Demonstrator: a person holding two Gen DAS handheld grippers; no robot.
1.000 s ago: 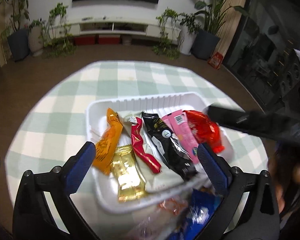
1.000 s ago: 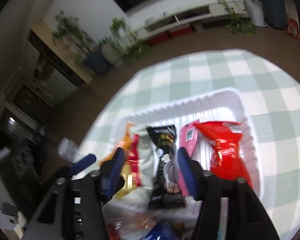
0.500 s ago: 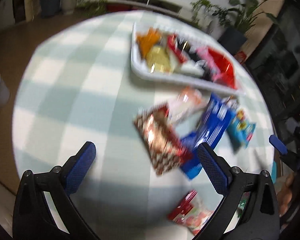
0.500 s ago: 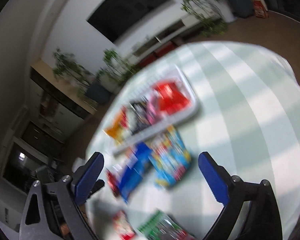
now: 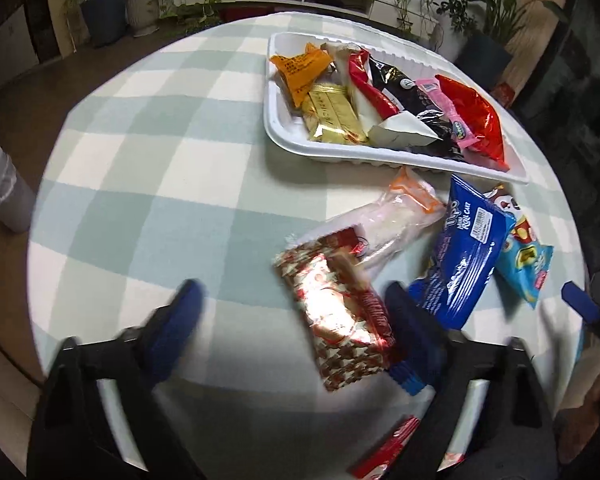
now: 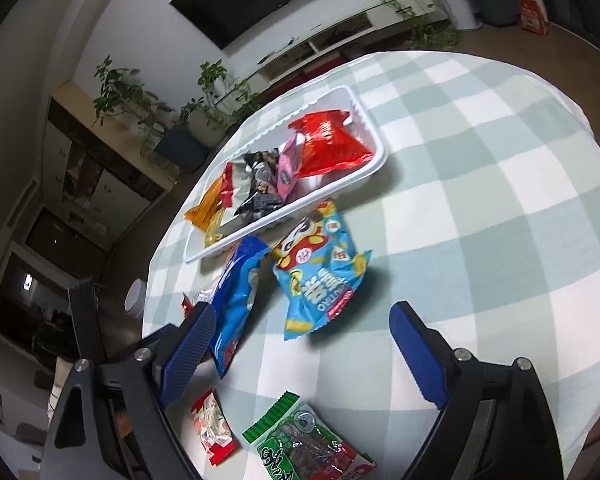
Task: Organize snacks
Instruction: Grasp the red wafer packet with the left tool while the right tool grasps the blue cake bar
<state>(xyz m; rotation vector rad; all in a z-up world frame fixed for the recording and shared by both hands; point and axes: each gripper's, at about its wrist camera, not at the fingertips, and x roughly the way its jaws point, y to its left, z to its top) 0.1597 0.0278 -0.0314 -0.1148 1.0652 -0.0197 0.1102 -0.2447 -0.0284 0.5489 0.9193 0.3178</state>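
Reaching over a round table (image 5: 148,168) in a green-checked cloth, the left gripper (image 5: 288,312) has just been closing around a red-and-white snack packet (image 5: 336,312), pads not yet pressing. The packet lies flat near the table's near edge, long axis running toward the white tray (image 5: 274,120) at the far edge. The right gripper (image 6: 300,344) hangs wide open, empty, above a light-blue bag (image 6: 320,280).

You have open tablecloth (image 5: 148,168) left of the white tray (image 5: 278,128); loose snack packets (image 5: 464,264) crowd the stretch between tray and near edge
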